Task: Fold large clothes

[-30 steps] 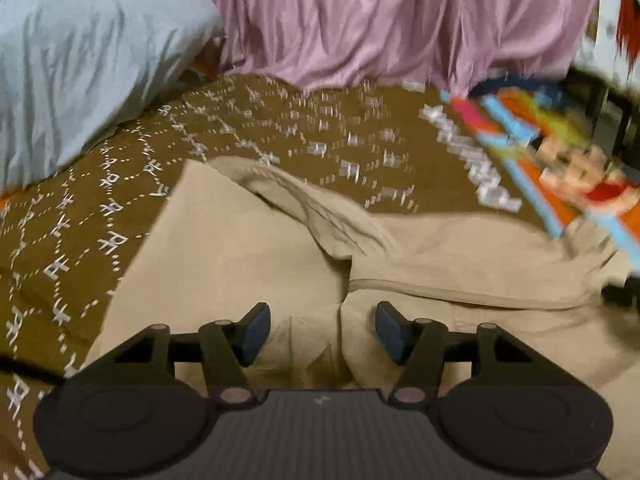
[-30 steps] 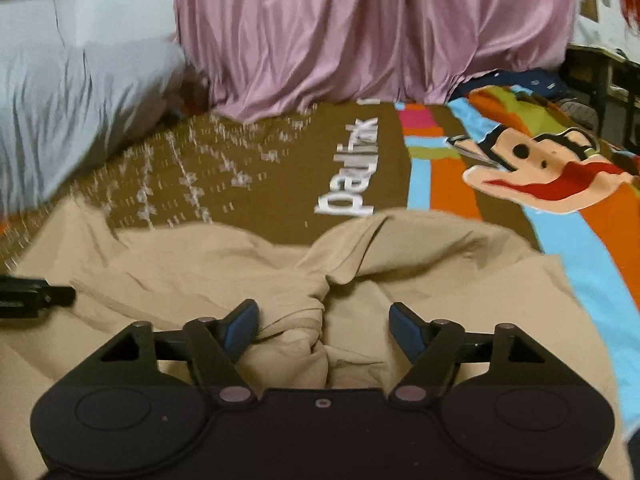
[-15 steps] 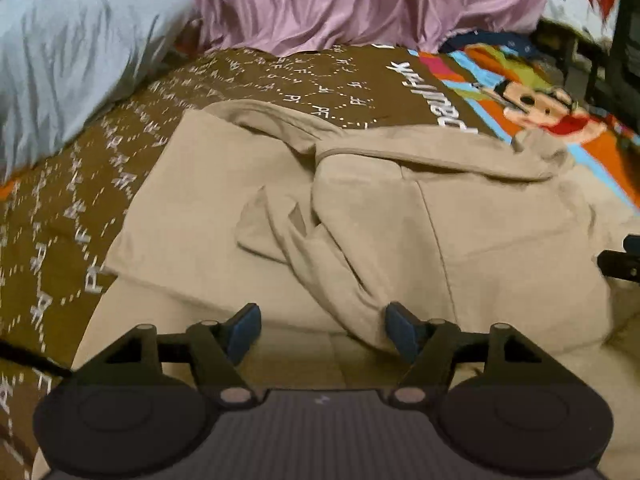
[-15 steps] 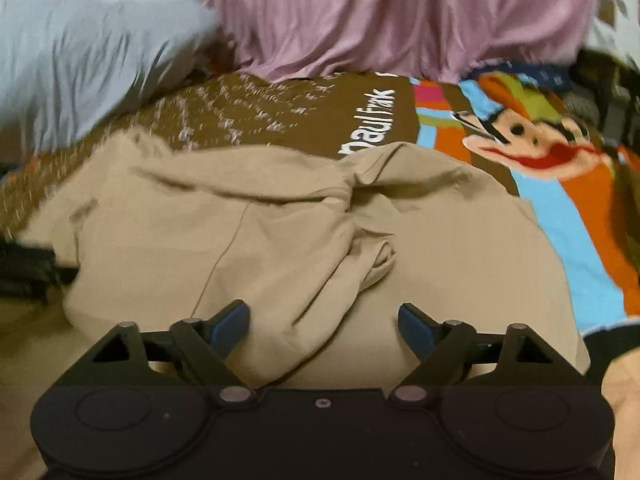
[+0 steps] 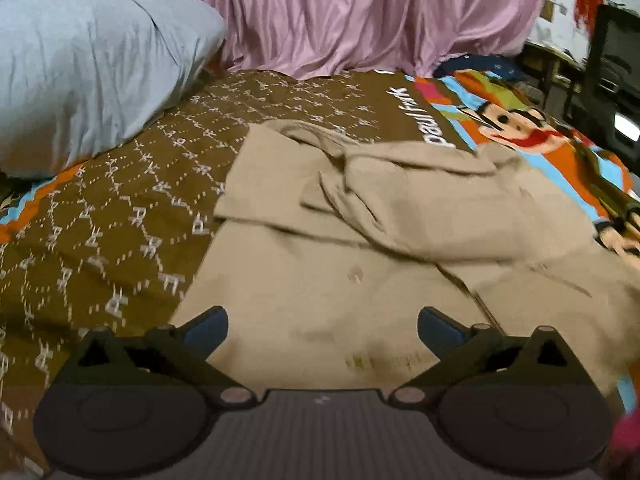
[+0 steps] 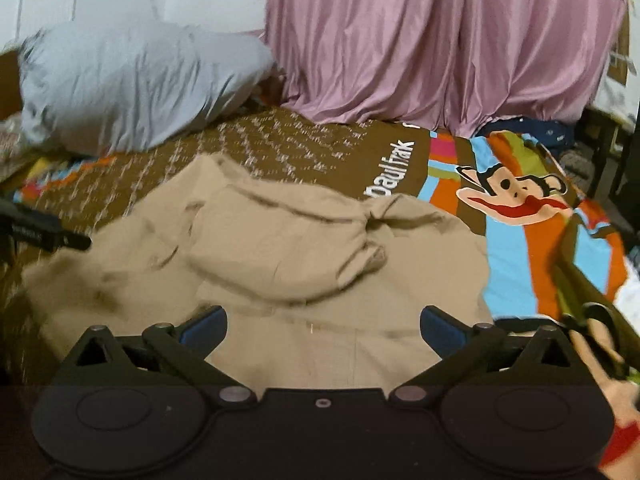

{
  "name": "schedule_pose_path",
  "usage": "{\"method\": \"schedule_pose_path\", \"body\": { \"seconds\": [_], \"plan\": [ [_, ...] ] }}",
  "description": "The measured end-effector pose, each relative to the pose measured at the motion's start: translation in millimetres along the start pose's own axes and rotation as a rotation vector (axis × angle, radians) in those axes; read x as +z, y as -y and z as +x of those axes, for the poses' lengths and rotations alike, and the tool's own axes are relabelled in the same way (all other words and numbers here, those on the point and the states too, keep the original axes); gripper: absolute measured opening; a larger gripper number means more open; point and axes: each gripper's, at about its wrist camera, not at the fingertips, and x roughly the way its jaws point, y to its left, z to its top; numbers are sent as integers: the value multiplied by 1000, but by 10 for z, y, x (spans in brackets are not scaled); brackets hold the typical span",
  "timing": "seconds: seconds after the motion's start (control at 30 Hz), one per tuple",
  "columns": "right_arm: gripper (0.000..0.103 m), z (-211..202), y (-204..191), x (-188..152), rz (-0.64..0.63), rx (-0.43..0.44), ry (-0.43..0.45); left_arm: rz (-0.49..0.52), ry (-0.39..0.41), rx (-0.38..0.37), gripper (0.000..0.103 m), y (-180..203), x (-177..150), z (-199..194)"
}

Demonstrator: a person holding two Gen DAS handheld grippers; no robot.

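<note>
While above the beige hoodie (image 5: 320, 280), both tools just widened, empty; bare bedspread (image 5: 120, 208) beside its edge.

I see open brown bedspread (image 5: 132, 208) left of hoodie (image 5: 360, 260); grey pillow (image 5: 88, 92), pink curtain (image 5: 360, 16) block far side.

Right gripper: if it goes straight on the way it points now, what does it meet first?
Most likely the beige garment on the bed, about at its folded upper part; the right gripper is open and empty. Depth is uncertain.
</note>
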Motion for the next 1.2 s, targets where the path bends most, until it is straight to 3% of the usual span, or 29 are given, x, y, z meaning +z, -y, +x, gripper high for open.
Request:
{"method": "schedule_pose_path", "body": {
  "seconds": [0.2, 0.43, 0.53, 0.77, 0.87, 1.0, 1.03, 1.2],
  "plan": [
    [102, -21, -325, -364, -142, 37, -157, 190, 6, -49, 103, 350, -486, -221],
    [102, 336, -874, -672, -405, -34, -275, 397, -32, -63, 103, 766, -786, -191],
    [102, 391, -990, -756, -486, -75, -231, 417, -43, -49, 103, 821, -824, -160],
    [100, 362, -793, -658, -336, -93, -136, 393, -65, -16, 103, 781, -820, -52],
    [85, 356, -786, -613, -312, -79, -96, 386, -67, 8, 103, 753, -793, -12],
    [41, 312, -742, -465, -201, -25, -18, 372, -54, 42, 102, 673, -733, -24],
    [35, 297, -705, -404, -155, -12, 3, 373, -47, 61, 99, 643, -715, -34],
    [24, 232, -547, -108, -37, -19, 100, 402, -17, 260, 85, 419, -610, -38]
  ]
}}
